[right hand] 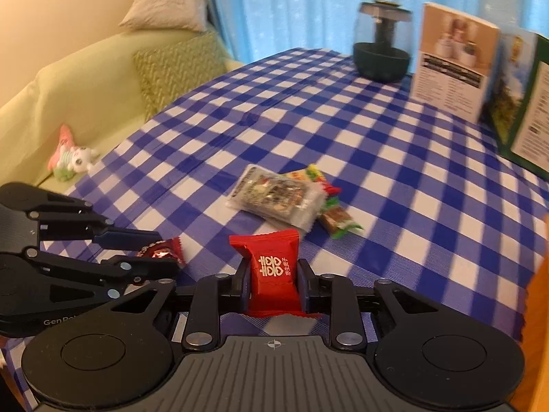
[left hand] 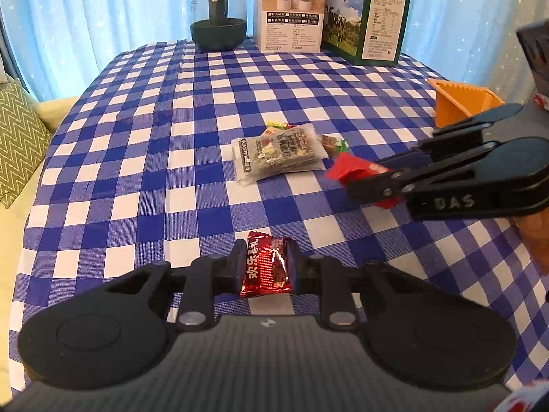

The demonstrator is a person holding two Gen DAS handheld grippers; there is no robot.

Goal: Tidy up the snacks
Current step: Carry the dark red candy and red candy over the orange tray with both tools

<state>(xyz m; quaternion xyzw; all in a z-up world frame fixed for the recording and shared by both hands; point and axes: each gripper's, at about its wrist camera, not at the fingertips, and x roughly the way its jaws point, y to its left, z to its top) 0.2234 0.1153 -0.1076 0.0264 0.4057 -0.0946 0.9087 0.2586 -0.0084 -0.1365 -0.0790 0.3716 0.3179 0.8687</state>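
both claws pinch snacks: the left gripper (left hand: 266, 267) squeezes a dark red foil candy (left hand: 266, 267) at lower centre, and the right gripper (right hand: 272, 279) clamps a bright red packet (right hand: 271, 267). to do this well, i'd carry each level to the orange bin (left hand: 461, 103), letting go only inside it. only the left view shows that bin, at right; the right view alone shows a plush toy (right hand: 70, 158) at left, while loose snacks (left hand: 278, 152) sit mid-table.
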